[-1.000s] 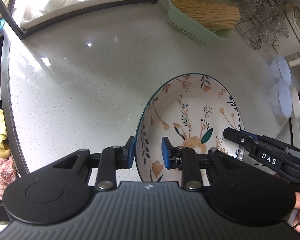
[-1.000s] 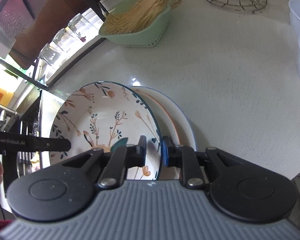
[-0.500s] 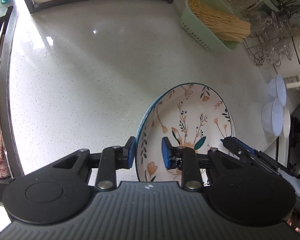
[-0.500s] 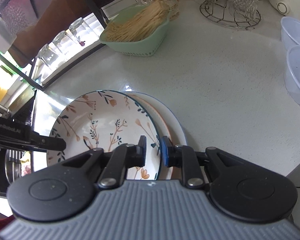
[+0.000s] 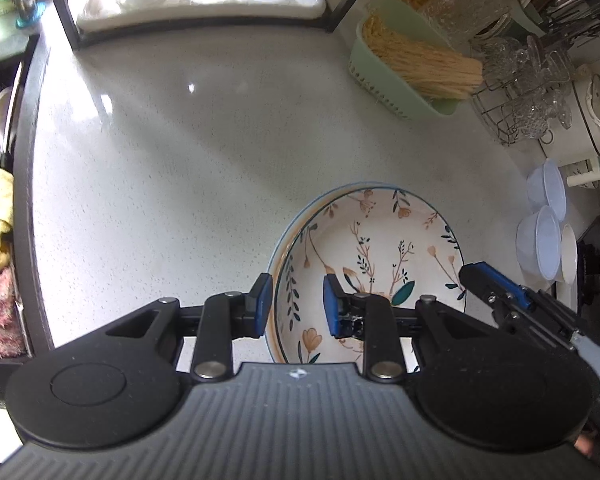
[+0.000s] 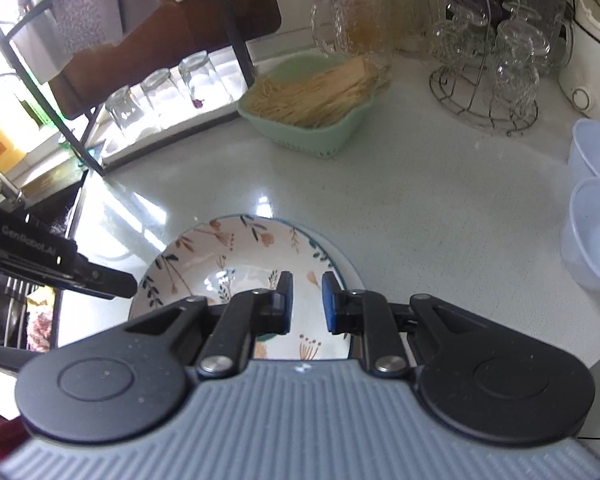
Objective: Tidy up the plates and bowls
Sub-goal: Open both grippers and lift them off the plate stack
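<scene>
Your floral-patterned ceramic bowl (image 5: 372, 256) sits nested on the plate (image 6: 342, 258) at lower centre. Both the left gripper (image 5: 295, 306) and the right gripper (image 6: 307, 302) are parted, gripping nothing. The clear plastic bowls (image 6: 594, 200) at right remain unsorted.

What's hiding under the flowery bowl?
Under the bowl sits a plate; only its blue-edged rim peeks out. The rest of it, and anything beneath, is covered.

Each black claw (image 5: 296, 304) (image 6: 306, 302) has blue pads, silver screws, ribbed grey housing.
</scene>
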A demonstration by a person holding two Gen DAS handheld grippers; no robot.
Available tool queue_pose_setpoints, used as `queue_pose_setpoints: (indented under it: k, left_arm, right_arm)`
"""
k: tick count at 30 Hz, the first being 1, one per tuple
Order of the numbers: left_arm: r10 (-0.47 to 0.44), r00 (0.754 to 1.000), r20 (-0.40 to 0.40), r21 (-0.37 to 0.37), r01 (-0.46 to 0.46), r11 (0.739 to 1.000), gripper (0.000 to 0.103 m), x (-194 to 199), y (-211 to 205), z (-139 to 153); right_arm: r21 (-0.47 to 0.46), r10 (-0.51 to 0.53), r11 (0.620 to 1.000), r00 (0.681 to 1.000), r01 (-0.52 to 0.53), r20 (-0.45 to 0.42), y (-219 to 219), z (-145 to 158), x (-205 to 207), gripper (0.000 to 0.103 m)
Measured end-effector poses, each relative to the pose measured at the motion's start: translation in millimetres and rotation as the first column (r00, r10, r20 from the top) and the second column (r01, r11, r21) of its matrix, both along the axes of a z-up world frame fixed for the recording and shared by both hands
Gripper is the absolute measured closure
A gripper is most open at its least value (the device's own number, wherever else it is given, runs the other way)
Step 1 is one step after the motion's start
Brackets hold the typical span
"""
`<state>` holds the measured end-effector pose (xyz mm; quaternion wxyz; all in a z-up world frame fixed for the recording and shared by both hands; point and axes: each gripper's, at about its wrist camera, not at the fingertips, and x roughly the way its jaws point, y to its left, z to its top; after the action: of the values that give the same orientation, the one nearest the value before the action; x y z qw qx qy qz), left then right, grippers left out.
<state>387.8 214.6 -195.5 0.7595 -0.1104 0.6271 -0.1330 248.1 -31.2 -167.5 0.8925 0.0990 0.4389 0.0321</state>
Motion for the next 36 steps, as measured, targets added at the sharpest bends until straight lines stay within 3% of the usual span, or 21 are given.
queue_pose_setpoints:
  k: [8, 13, 21, 29, 36]
  left_arm:
    - [-0.005, 0.983, 0.182, 0.004, 0.004, 1.0, 0.073, -12.8, -2.6, 55.3]
    - [0.006, 0.949, 0.317, -0.012, -0.002, 1.0, 0.073, -27.1, -10.9, 95.7]
    - [0.013, 0.899, 0.438, -0.016, -0.007, 1.0, 0.073, -57.3, -11.7, 134.8]
    - [0.034, 0.862, 0.506, 0.018, -0.05, 0.999, 0.073, -81.1, -8.4, 141.6]
    - [0.073, 0.863, 0.5, 0.025, -0.099, 0.995, 0.073, -80.6, -17.3, 134.9]
  right_arm:
    - [0.064, -0.045, 0.997, 0.992, 0.037, 0.114, -15.1, 47.9, -10.4, 0.083]
    - [0.058, -0.037, 0.998, 0.983, 0.027, 0.178, -17.1, 78.6, -22.5, 0.083]
    - [0.039, -0.02, 0.999, 0.96, 0.009, 0.279, -13.3, 123.3, -53.7, 0.083]
    - [-0.024, -0.001, 1.0, 0.95, 0.009, 0.313, 0.8, 127.8, -64.1, 0.084]
    - [-0.015, -0.001, 1.0, 0.945, 0.006, 0.328, -15.3, 127.6, -67.9, 0.084]
